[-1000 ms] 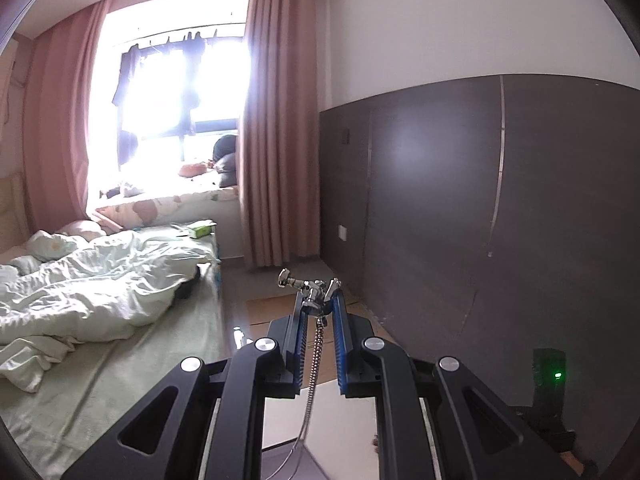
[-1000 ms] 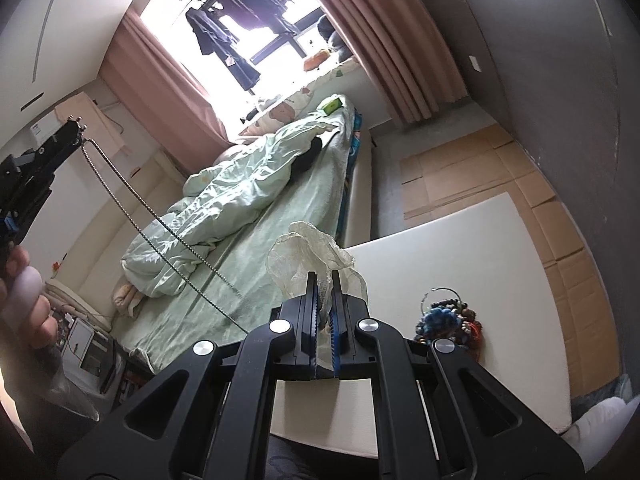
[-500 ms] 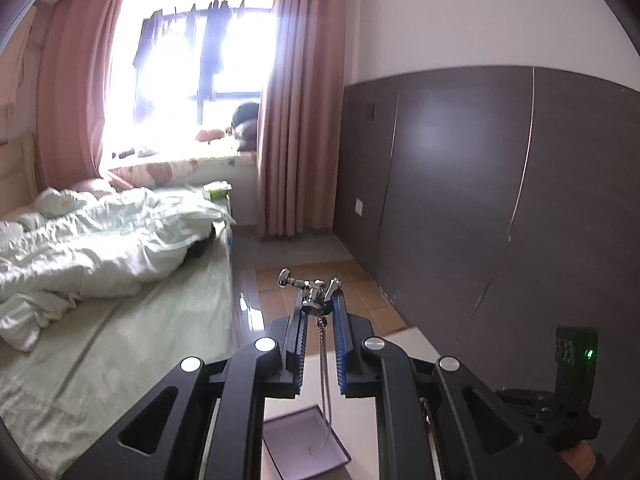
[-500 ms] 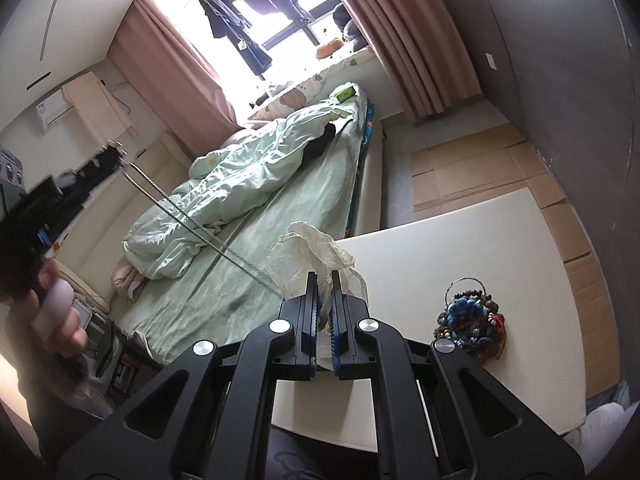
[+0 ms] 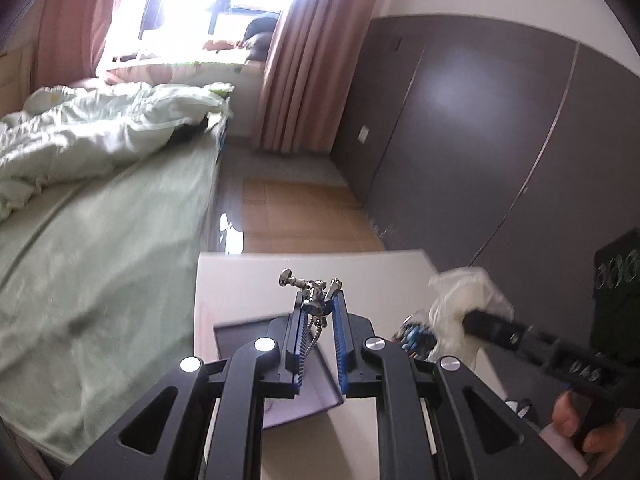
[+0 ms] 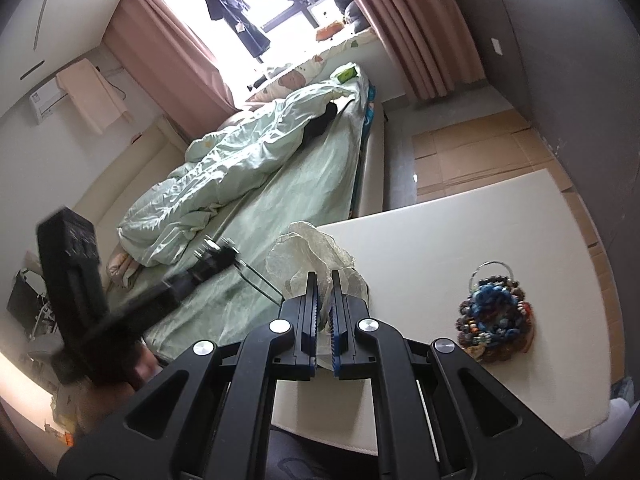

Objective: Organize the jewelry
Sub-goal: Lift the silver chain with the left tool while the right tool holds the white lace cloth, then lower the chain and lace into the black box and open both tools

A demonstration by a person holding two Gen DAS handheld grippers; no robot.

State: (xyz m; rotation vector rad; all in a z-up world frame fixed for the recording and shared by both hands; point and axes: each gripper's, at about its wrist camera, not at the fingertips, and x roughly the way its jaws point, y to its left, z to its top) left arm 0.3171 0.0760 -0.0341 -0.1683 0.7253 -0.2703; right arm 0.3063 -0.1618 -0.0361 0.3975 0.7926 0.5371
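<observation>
L gripper (image 5: 318, 304) is clamped on the clasp end of a silver ball-chain necklace (image 5: 310, 286); clasp and end fittings stick out past the fingertips, chain drops down btwn the blue pads toward a grey-purple tray (image 5: 280, 364) lying on the white table (image 5: 360, 276). Chain's long axis runs roughly vertical from the grip, lower end hidden behind the gripper body, so can't tell if it touches the tray. From the R wrist cam the same chain (image 6: 256, 276) shows as a thin line slanting off the L gripper toward the pouch.

Handling, my read: chain is light, fully limp, will swing and bunch; slick metal, so the knobby clasp is the sensible place to hold, as now. Not fragile but can tangle w/ itself.

Centre: R gripper (image 6: 325, 280) is closed on a sheer white organza pouch (image 6: 316, 252), held by its lower part w/ the ruffled mouth pointing up and away, above the table's left part. Pouch is soft, floppy, near weightless; mouth prob needs spreading for the chain to go in.

Right: pile of beaded bracelets (image 6: 496, 316) on the table, well apart from the pouch, untouched
</observation>
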